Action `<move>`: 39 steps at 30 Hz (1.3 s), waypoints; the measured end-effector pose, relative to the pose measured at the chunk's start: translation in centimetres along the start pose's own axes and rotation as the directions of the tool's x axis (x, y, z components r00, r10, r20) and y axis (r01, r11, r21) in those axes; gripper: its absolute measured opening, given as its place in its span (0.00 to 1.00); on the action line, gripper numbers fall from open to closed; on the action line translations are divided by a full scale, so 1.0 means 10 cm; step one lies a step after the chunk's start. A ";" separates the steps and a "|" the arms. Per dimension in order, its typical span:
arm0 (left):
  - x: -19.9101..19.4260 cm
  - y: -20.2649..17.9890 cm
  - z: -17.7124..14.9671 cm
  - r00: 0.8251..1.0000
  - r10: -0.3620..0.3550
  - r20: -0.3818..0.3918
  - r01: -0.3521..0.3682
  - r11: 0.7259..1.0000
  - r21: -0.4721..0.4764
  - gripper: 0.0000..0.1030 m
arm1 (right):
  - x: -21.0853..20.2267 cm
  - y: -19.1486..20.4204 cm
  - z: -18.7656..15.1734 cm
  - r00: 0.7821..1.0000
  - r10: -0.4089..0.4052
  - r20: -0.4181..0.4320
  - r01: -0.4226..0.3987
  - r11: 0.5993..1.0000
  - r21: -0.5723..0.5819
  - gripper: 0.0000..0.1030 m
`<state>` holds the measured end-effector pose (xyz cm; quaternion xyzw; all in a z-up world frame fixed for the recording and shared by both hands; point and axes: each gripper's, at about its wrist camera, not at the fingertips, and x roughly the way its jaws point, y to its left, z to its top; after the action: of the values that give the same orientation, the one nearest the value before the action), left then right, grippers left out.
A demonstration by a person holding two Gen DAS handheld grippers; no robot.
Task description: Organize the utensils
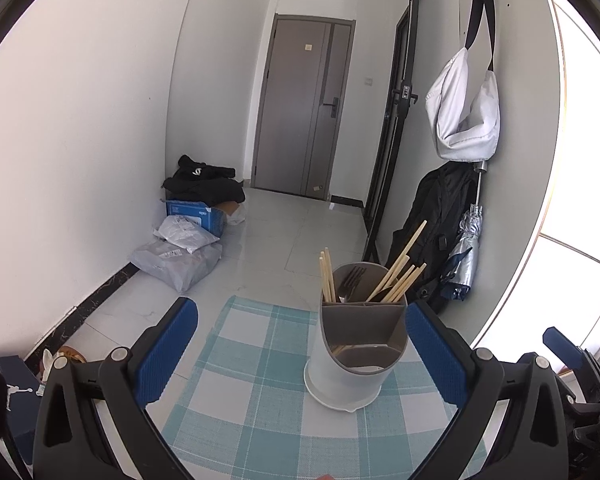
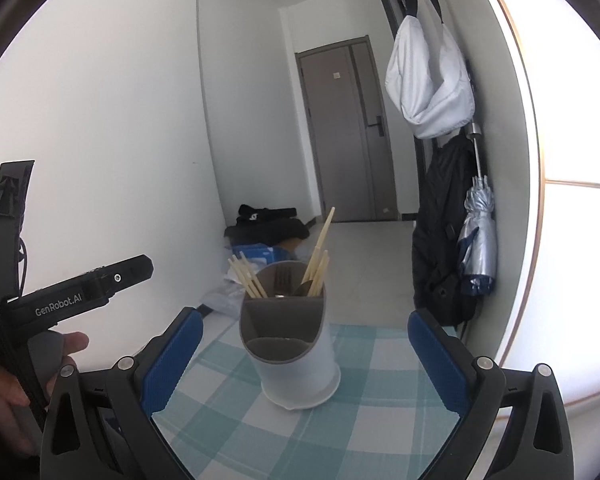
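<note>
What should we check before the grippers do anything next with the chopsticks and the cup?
1. Left hand-held gripper open with nothing in it: ok.
2. Right hand-held gripper open with nothing in it: ok.
3. White plastic utensil holder with grey divided top standing upright on the blue-and-white checked tablecloth: ok.
4. Light wooden chopsticks all in one compartment: not ok; a second bunch stands in another section.
5. Dark metal fork seated in the holder: ok.
6. Loose utensils left on the cloth: none visible, but the near edge is hidden, so cannot tell.
</note>
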<state>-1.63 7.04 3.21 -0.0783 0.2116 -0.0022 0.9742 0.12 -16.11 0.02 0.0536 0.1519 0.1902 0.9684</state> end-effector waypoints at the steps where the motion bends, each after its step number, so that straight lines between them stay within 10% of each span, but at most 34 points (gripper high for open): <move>1: 0.01 0.01 0.00 1.000 0.006 -0.005 -0.006 1.000 -0.005 0.99 | 0.00 0.00 0.00 1.000 -0.001 -0.001 0.001 1.000 0.003 1.00; 39: 0.05 -0.01 -0.05 1.000 0.022 -0.017 -0.022 1.000 -0.006 0.99 | -0.06 -0.05 -0.02 1.000 -0.018 -0.002 0.018 1.000 0.017 1.00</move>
<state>-1.41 6.86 2.57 -0.0791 0.2206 0.0084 0.9721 -0.31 -16.78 -0.13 0.0601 0.1547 0.1804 0.9695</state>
